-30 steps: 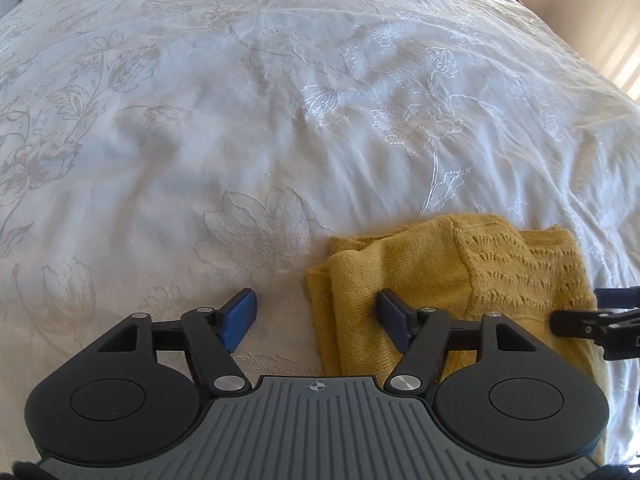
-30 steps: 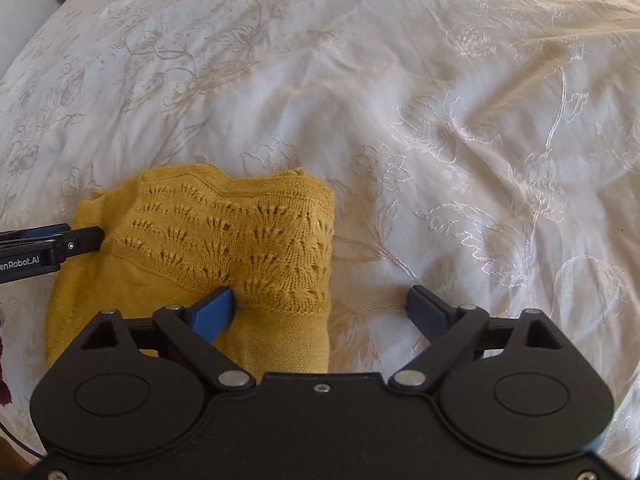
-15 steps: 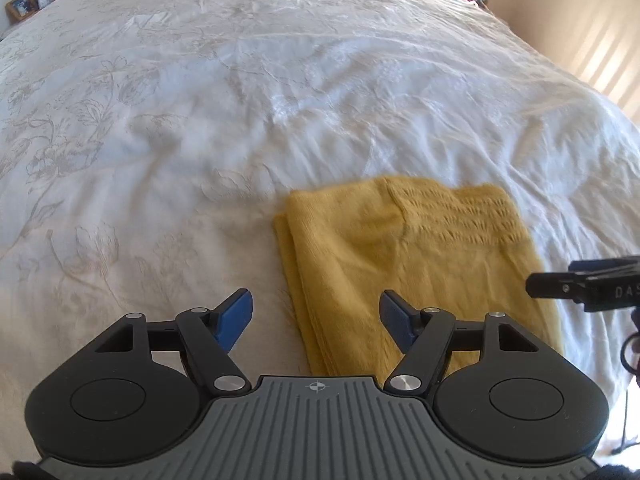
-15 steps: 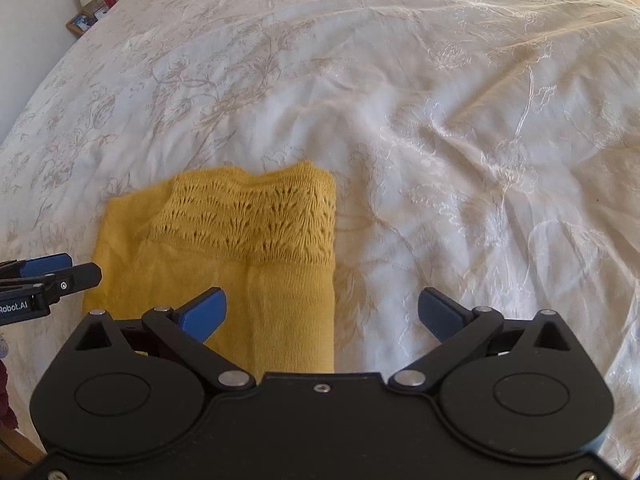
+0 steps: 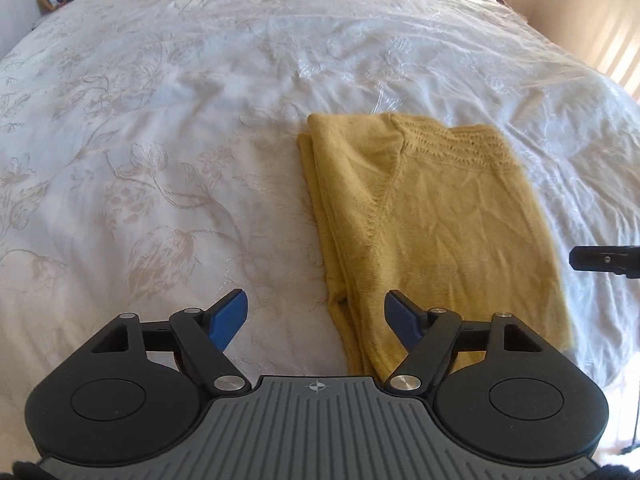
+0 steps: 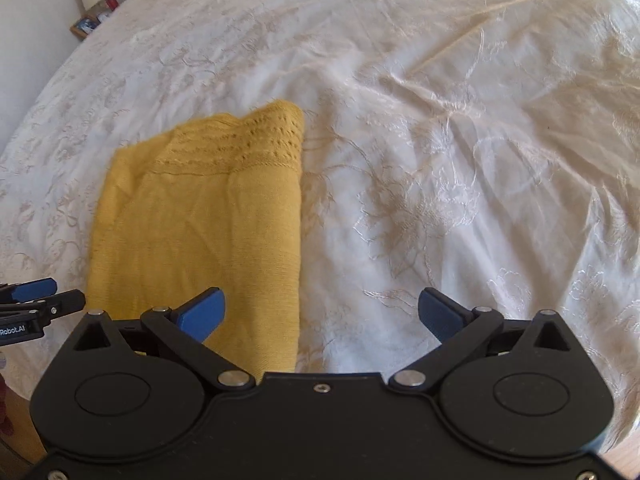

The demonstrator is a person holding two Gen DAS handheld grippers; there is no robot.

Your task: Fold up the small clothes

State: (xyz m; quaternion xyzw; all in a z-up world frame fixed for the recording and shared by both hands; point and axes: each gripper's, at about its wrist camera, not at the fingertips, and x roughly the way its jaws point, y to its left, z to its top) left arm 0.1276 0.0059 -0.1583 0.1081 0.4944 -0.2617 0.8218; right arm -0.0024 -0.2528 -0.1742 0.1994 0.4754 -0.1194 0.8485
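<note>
A mustard-yellow knitted garment (image 5: 432, 224) lies folded into a long rectangle on the white embroidered bedspread (image 5: 160, 140). It also shows in the right wrist view (image 6: 200, 232), with its lace-knit band at the far end. My left gripper (image 5: 316, 318) is open and empty, held above the garment's near left edge. My right gripper (image 6: 320, 314) is open and empty, held above the garment's near right edge. Each gripper's tip shows at the side of the other's view, the right one (image 5: 600, 259) and the left one (image 6: 40, 300).
A bedside shelf with photo frames and a lamp (image 6: 94, 8) stands at the far left of the bed. A sunlit wall (image 5: 592, 8) runs along the bed's far right. The bed's near edge (image 6: 624, 444) falls away at the lower right.
Both grippers have pulled back and risen away from the garment, so more of it and the bed shows. Both stay open. The garment lies still.
</note>
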